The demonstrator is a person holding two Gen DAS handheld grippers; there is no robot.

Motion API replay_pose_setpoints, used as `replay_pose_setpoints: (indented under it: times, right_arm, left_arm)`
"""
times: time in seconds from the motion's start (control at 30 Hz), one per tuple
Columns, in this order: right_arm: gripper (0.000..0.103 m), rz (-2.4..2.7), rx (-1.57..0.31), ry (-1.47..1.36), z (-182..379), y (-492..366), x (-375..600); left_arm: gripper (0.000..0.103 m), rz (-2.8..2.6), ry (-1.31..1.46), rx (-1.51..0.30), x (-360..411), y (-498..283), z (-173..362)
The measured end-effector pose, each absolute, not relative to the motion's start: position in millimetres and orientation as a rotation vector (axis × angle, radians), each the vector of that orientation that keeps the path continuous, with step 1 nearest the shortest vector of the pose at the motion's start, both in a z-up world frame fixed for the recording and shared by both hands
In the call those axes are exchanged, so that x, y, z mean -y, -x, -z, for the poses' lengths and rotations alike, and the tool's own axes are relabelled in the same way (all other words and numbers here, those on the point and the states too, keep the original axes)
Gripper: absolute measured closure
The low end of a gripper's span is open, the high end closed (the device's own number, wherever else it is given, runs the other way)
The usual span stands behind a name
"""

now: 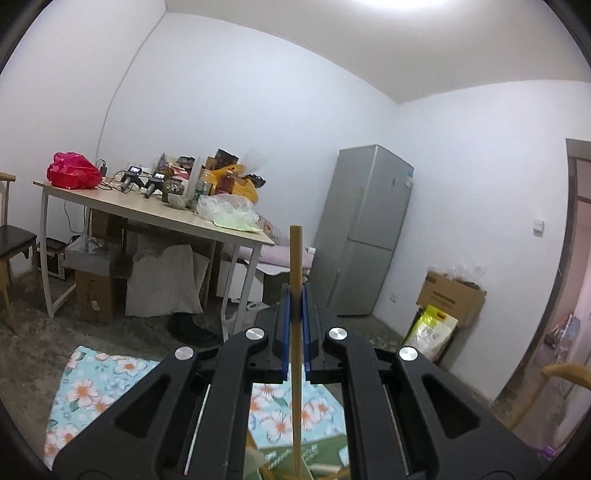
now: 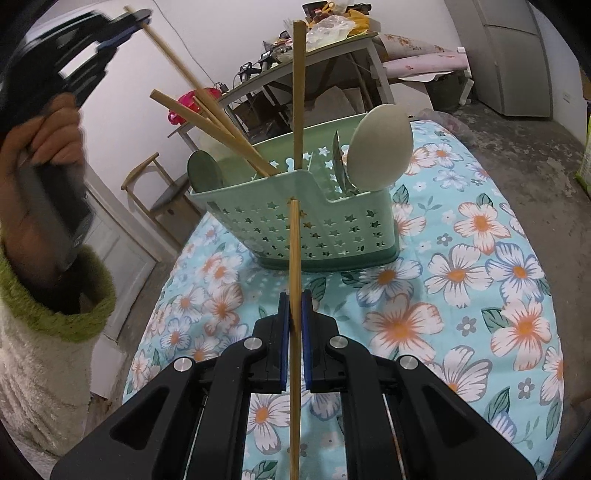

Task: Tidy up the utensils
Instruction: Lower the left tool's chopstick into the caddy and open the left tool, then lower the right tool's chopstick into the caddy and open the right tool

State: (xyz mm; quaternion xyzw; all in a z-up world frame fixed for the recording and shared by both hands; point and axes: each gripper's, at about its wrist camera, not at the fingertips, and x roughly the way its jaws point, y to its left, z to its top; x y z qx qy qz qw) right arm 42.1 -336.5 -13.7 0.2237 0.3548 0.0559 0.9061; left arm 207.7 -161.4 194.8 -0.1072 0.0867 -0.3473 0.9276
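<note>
A green star-pierced utensil basket [image 2: 332, 229] stands on the floral tablecloth [image 2: 480, 266]. It holds several wooden chopsticks [image 2: 221, 122], one upright chopstick [image 2: 298, 92], a white spoon [image 2: 380, 147], a metal spoon [image 2: 339, 162] and a green spoon [image 2: 205, 171]. My right gripper [image 2: 294, 299] is shut on a chopstick [image 2: 294, 251], in front of the basket. My left gripper [image 2: 135, 18] is raised at the upper left in a hand, shut on a slanted chopstick [image 2: 173, 59] whose lower end runs down among those in the basket. In the left wrist view, that gripper [image 1: 295, 299] grips the chopstick [image 1: 295, 258] upright.
A cluttered light table [image 1: 147, 210] with a red bag [image 1: 72, 171] stands across the room. A grey fridge [image 1: 365, 229], cardboard boxes [image 1: 450, 299] and a yellow sack [image 1: 430, 332] line the far wall. A wooden chair [image 2: 155, 184] is behind the basket. A fuzzy sleeve [image 2: 44, 332] fills the left edge.
</note>
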Motion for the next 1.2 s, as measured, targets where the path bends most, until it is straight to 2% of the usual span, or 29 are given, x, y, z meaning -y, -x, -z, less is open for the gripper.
replay_pose_setpoints:
  times: [0.23,0.37,0.67,0.83,1.03,1.2]
  right_arm:
    - [0.096,-0.107,-0.731,-0.467,13,-41,339]
    - [0.096,-0.097,-0.730,-0.470,14,-40,343]
    - [0.097,-0.105,-0.674,-0.469,-5,-36,348]
    - [0.097,-0.142,-0.578,-0.448,-43,-35,352]
    - [0.097,-0.244,-0.397,-0.421,-118,-34,359]
    - [0.097,-0.271,-0.260,-0.312,-177,-40,353]
  left_arm:
    - [0.096,0.667,0.165,-0.194,190,-221,-158]
    - [0.076,0.651,0.170,-0.226,176,-212,-142]
    - [0.049,0.587,0.155,-0.218,121,-176,-148]
    - [0.035,0.569,0.095,-0.286,93,-152,-135]
    - [0.021,0.559,0.029,-0.387,64,-125,-105]
    - [0.017,0.528,0.002,-0.468,43,-109,-78]
